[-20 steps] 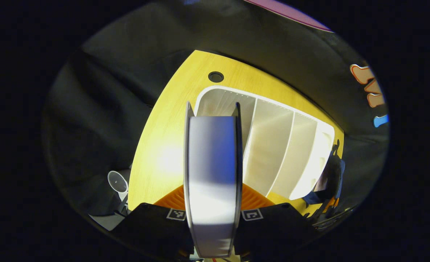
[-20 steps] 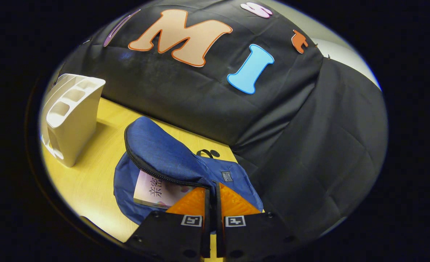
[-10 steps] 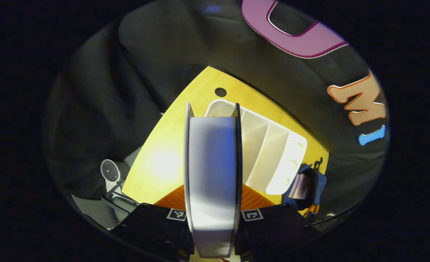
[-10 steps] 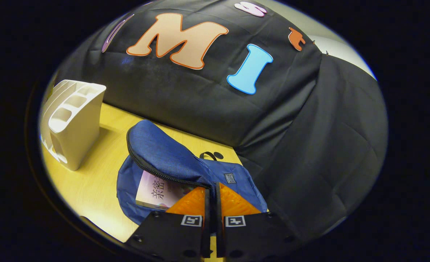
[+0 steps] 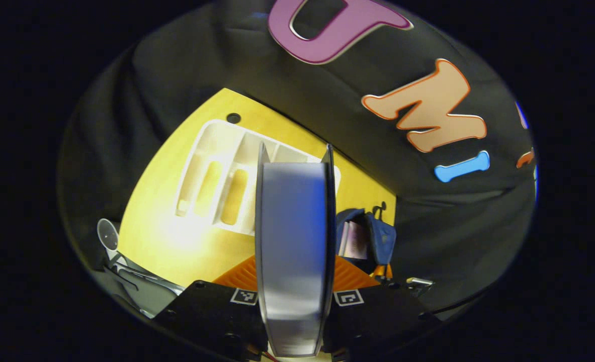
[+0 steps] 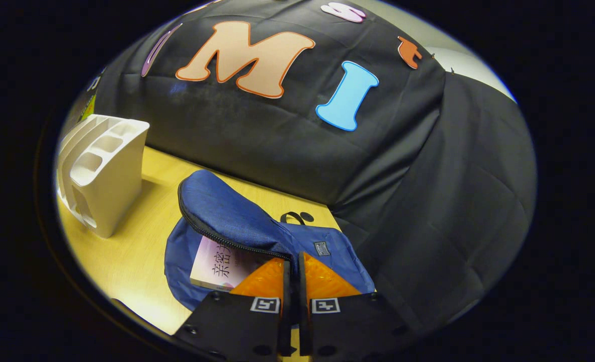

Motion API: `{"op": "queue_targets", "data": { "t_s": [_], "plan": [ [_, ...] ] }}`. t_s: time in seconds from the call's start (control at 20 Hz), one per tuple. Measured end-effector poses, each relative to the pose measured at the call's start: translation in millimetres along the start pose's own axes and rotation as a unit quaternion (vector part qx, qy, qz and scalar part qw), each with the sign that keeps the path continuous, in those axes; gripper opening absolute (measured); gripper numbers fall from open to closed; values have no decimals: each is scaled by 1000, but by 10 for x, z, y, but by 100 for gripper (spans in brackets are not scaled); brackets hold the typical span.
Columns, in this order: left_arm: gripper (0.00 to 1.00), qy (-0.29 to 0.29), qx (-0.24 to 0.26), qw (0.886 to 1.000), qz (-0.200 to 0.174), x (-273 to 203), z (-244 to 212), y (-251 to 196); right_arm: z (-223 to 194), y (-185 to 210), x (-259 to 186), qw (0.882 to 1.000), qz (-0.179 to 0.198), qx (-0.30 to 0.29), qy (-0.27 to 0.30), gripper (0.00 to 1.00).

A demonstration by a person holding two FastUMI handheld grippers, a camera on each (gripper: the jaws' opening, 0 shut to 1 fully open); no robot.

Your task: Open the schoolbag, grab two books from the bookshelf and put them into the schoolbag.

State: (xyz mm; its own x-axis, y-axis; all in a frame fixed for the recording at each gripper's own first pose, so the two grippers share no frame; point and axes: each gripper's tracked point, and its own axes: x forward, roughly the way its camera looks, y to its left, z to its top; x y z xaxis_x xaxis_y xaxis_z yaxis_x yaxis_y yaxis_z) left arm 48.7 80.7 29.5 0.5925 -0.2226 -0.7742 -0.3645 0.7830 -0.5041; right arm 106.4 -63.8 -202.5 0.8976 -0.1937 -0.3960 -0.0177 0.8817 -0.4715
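Left gripper (image 5: pixel 294 281) clamps a thick book (image 5: pixel 294 241) edge-on; right gripper (image 6: pixel 292 281) pinches the schoolbag (image 6: pixel 237 223) flap's zipper edge beside the ribbed bookshelf (image 6: pixel 103 173).

Schoolbag (image 6: pixel 237 221) woven cloth; bookshelf (image 6: pixel 107 171) smooth plastic; table (image 6: pixel 126 251) wood-grain.

Your left gripper (image 5: pixel 294 281) has a book (image 5: pixel 293 241) clamped between its fingers, edge toward the camera, above the table (image 5: pixel 161 201). Beyond it sits the bookshelf (image 5: pixel 217 176), with the schoolbag (image 5: pixel 372 236) to its right. From your right gripper (image 6: pixel 292 281), the schoolbag (image 6: pixel 237 221) lies just ahead, another book (image 6: pixel 217 266) inside its mouth; the bookshelf (image 6: pixel 106 171) stands farther left on the table (image 6: pixel 126 251).
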Motion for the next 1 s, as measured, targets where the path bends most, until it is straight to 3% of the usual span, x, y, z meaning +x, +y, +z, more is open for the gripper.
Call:
{"op": "queue_targets", "data": {
  "t_s": [0.2, 0.25, 0.35, 0.5, 0.8, 1.0],
  "plan": [
    [39, 16, 7, 997, -73, 429, -243, -528, -8, 9, -16, 1000, 8, 4, -2, 7],
    [39, 18, 9, 996, -83, 563, -294, -608, 1, -5, -8, 1000, 9, 6, -3, 12],
    [39, 24, 16, 994, -103, 797, -397, -774, 14, -26, -5, 1000, 11, 15, -4, 7],
    [39, 45, 11, 989, -141, 1152, -605, -1045, 17, -59, 16, 999, 15, 36, -5, 9],
    [39, 66, -12, 983, -172, 1954, -857, -1297, 42, -129, 10, 997, 26, 78, -8, 7],
    [37, 80, -14, 978, -191, 2326, -1070, -1433, 65, -198, 47, 992, 32, 118, -11, 12]
  ]
}}
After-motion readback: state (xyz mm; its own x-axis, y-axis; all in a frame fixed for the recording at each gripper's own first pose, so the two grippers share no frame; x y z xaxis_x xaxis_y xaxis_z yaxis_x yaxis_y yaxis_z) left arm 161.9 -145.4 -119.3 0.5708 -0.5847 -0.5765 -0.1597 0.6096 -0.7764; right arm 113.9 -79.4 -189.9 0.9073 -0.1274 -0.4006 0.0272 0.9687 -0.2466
